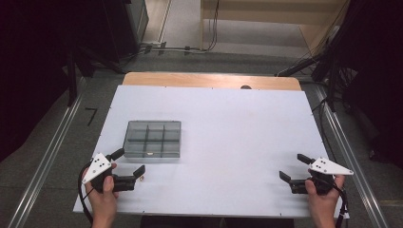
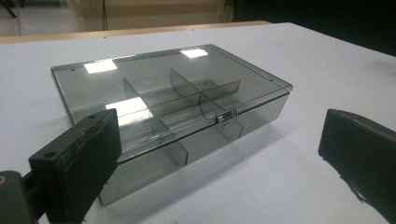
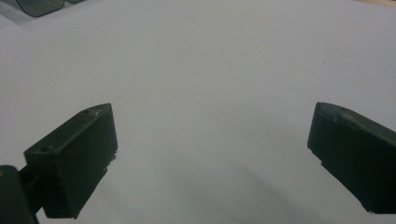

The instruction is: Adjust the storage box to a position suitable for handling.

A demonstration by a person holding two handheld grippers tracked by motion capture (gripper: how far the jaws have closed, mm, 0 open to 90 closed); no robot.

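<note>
While both grippers gape empty, the closed divider box (image 1: pixel 153 138) lies just beyond the left gripper (image 1: pixel 127 162).

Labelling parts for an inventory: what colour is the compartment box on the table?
Smoky grey, see-through plastic box with a small metal clasp; clearest in the left gripper view.

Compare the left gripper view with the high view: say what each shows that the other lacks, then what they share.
Left gripper view alone: the small metal latch on the box's front edge, and light glare on its closed clear lid.

High view alone: both hands, the right gripper open over bare table, the floor and the dark stands around.

Shared: the smoky compartment box, which looks empty, the white table, and the left gripper, open just short of the box.
</note>
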